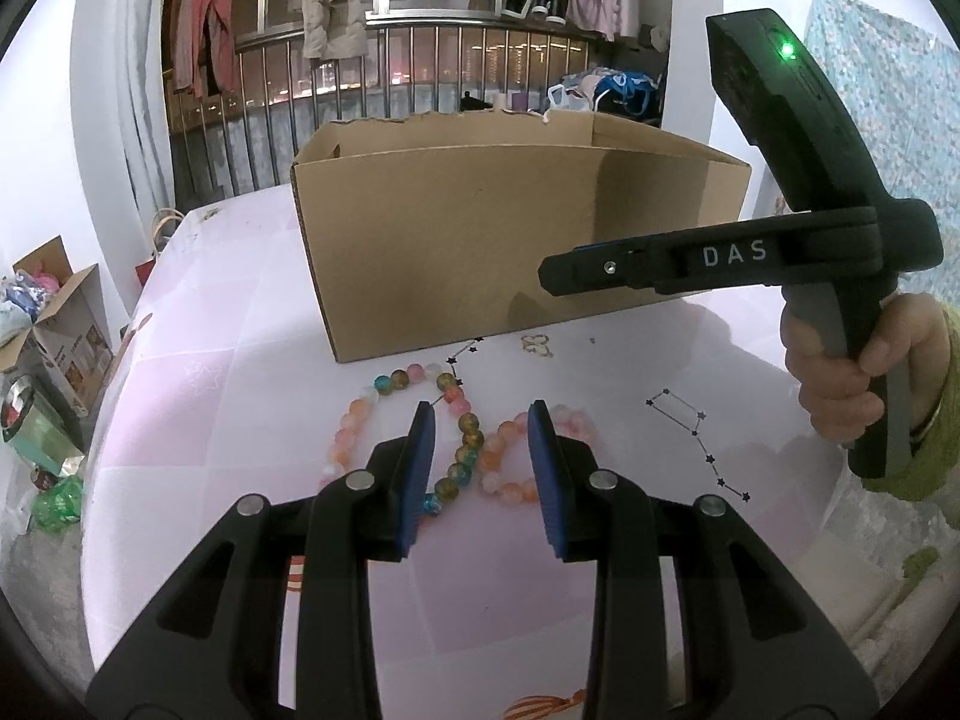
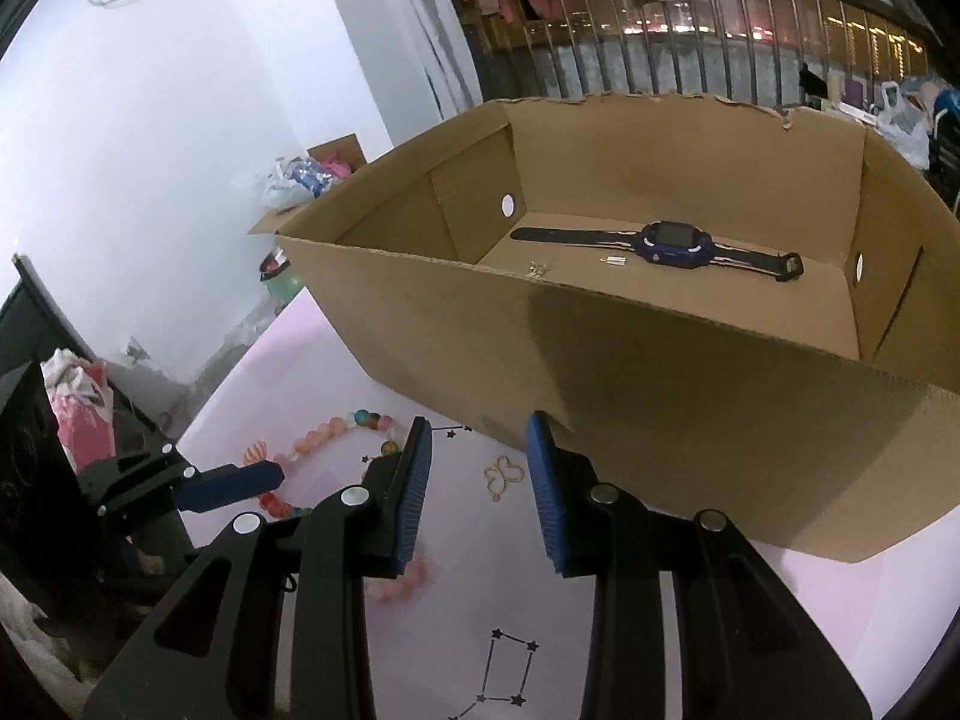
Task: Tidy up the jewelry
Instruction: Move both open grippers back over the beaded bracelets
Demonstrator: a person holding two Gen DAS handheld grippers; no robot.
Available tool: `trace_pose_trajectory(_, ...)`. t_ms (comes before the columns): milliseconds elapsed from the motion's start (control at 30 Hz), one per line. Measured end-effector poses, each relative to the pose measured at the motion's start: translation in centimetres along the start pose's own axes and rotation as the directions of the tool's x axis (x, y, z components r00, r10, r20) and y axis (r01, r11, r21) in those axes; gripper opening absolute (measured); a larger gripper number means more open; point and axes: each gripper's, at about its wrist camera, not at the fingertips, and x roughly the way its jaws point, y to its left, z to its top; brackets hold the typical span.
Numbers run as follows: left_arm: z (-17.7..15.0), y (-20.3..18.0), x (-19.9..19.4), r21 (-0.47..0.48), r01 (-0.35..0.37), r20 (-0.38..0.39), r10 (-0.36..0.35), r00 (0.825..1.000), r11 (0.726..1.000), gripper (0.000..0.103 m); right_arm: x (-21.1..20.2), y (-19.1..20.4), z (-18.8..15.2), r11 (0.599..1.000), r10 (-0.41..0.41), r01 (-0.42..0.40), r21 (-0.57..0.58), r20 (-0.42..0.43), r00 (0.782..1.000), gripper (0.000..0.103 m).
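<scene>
Two bead bracelets lie side by side on the pink tablecloth (image 1: 210,420): a multicoloured one (image 1: 465,429) and a pink-orange one (image 1: 510,483). My left gripper (image 1: 483,468) hovers low over them, open, its blue pads astride where the two meet, gripping nothing. A hand holds my right gripper (image 1: 552,276) in front of the cardboard box (image 1: 450,228). In the right wrist view it (image 2: 480,480) stands open and empty above a small gold butterfly-shaped piece (image 2: 503,475) at the box's foot. Inside the box (image 2: 690,348) lie a blue watch (image 2: 672,246) and small silver pieces (image 2: 618,261).
The box takes up the back of the table. Black constellation prints (image 1: 696,432) mark the cloth on the right. Boxes, bags and a tin (image 1: 42,372) crowd the floor beyond the table's left edge. A railing hung with clothes (image 1: 330,0) runs behind.
</scene>
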Motion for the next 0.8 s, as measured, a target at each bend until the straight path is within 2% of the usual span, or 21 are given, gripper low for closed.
trace_pose_trajectory(367,0.0,0.6,0.0,-0.027,0.0,-0.005,0.0,1.0,1.0,0.03,0.0,-0.1,0.0,1.0,-0.008,0.008,0.026,0.0,1.0,0.03)
trace_pose_trajectory(800,0.8,1.1,0.1,-0.056,-0.049,-0.033,0.047,0.998,0.997,0.03,0.1,-1.0,0.1,0.997,0.03,-0.031,0.064,0.013,0.999,0.029)
